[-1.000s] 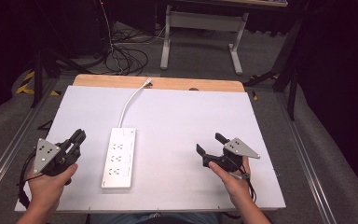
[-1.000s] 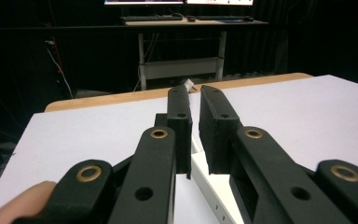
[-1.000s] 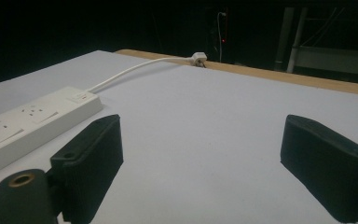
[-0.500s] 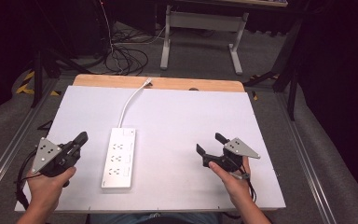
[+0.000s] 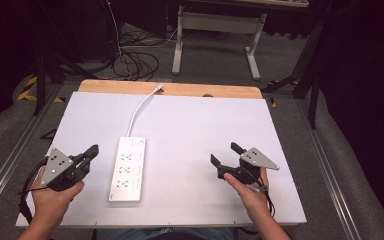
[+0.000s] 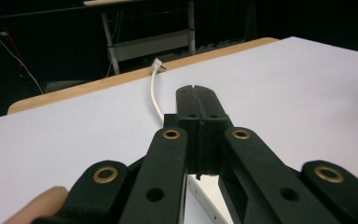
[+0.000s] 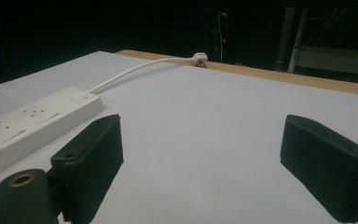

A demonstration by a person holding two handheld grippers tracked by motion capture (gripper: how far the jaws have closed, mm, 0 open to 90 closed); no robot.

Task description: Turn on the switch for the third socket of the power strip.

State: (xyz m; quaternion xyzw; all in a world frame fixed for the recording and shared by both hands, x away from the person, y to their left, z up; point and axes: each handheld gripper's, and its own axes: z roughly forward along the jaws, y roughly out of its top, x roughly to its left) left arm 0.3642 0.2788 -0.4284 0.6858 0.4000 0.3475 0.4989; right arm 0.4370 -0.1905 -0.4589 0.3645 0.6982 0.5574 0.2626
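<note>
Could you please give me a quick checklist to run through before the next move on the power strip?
1. Power strip lies flat on the table, untouched: ok.
2. Left hand-held gripper holds nothing, jaws shut, just closed: ok.
3. Right hand-held gripper open with nothing between the jaws: ok.
4. Cable runs slack to the plug at the far edge: ok.
5. Strip's switch position: cannot tell.

Right claw (image 7: 200, 163) spread wide, white power strip (image 7: 25, 128) left, cord (image 7: 135, 72) beyond
</note>
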